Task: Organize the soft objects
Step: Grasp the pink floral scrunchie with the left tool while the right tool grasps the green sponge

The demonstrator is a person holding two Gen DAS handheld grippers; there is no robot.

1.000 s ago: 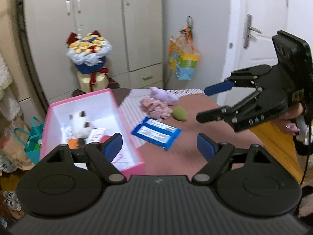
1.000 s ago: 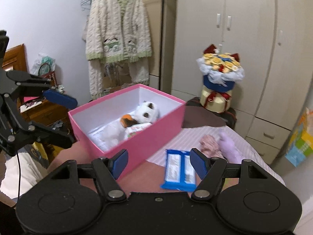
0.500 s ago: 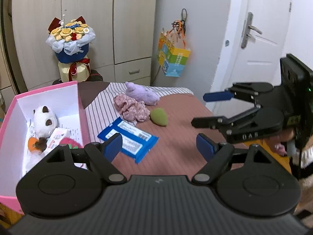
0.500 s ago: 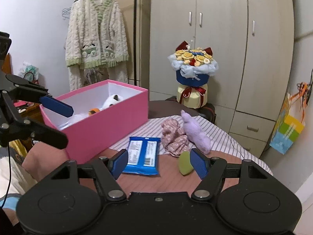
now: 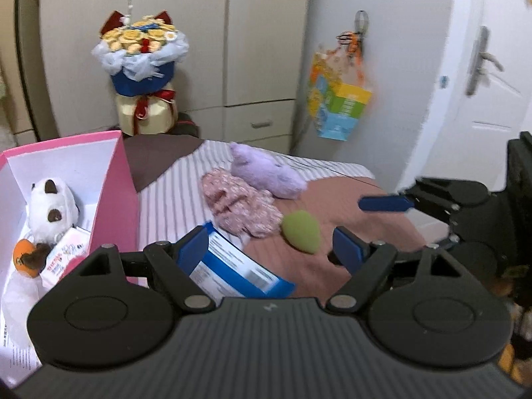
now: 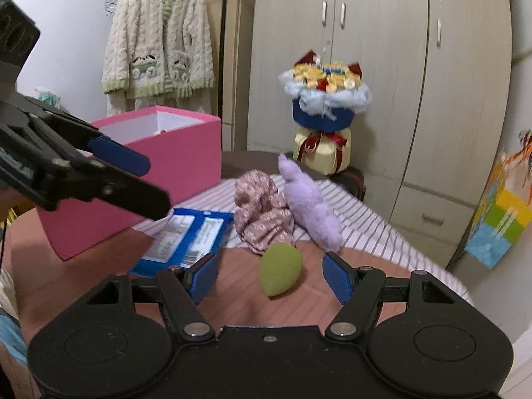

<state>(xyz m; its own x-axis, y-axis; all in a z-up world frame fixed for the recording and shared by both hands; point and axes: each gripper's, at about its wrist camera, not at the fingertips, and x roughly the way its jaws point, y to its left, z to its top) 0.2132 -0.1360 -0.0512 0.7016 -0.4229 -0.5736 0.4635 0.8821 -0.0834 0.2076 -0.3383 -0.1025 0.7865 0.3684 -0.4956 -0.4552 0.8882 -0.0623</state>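
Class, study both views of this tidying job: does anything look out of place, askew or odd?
Four items lie loose on the bed beside the open pink cardboard box rather than in it: a blue wipes packet, a crumpled pink floral cloth, a purple plush toy and a green teardrop sponge. Nothing looks spilled or damaged.

Green egg-shaped sponge (image 6: 281, 273) lying on the brown cover, pink floral fabric bundle (image 6: 262, 216) just behind, purple plush (image 6: 312, 211) alongside, touching it

Soft indoor light, motion blur, fisheye bending
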